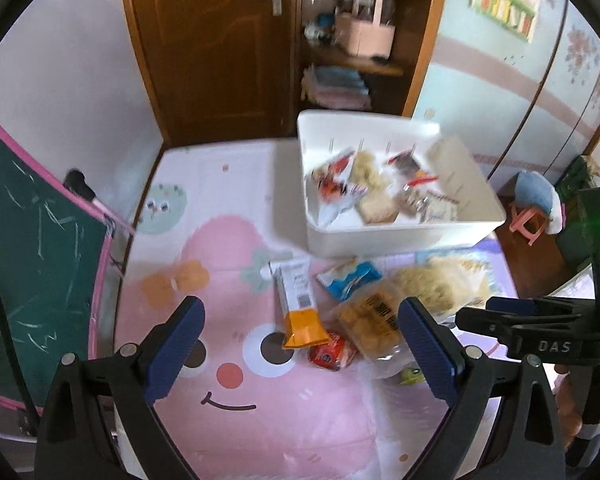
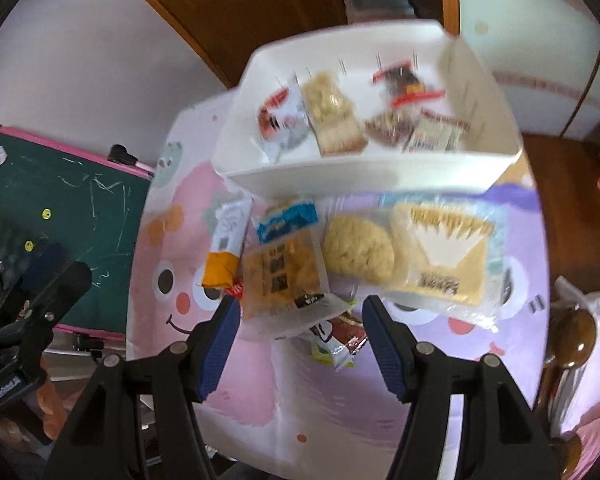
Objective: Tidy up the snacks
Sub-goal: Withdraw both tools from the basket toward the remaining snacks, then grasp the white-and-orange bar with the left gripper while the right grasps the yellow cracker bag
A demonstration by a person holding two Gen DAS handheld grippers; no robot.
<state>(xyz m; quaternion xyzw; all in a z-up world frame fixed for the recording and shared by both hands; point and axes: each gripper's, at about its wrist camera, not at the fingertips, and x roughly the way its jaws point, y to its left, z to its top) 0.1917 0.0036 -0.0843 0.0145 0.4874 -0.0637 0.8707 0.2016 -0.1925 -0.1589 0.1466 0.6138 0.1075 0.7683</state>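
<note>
Left wrist view: a white plastic bin [image 1: 404, 236] sits at the far side of a table covered with a pink cartoon cloth [image 1: 236, 420]. Inside the bin lie several wrapped snacks: a red and white packet [image 1: 332, 184], a pale biscuit pack [image 1: 374, 196] and some darker packets, blurred.

The left gripper [image 1: 300, 348] has its blue-padded jaws wide apart with nothing between the pads; they hang above the cloth and the loose snacks. The right gripper [image 2: 296, 344], seen in the right wrist view, has its jaws partly apart and clamped on nothing; a clear packet of orange crackers [image 2: 282, 272] and a small crumpled wrapper [image 2: 336, 340] lie below the gap.

The loose snacks lie in a cluster on the cloth just in front of the bin. From left to right in the right wrist view: a long white and orange packet [image 2: 224, 248], a blue and white packet [image 2: 286, 218], the orange crackers, a round yellow cake in clear wrap [image 2: 358, 252] and a large square pack with a yellow label [image 2: 444, 256]. A small red packet [image 1: 328, 354] peeks from under the orange ones.
</note>
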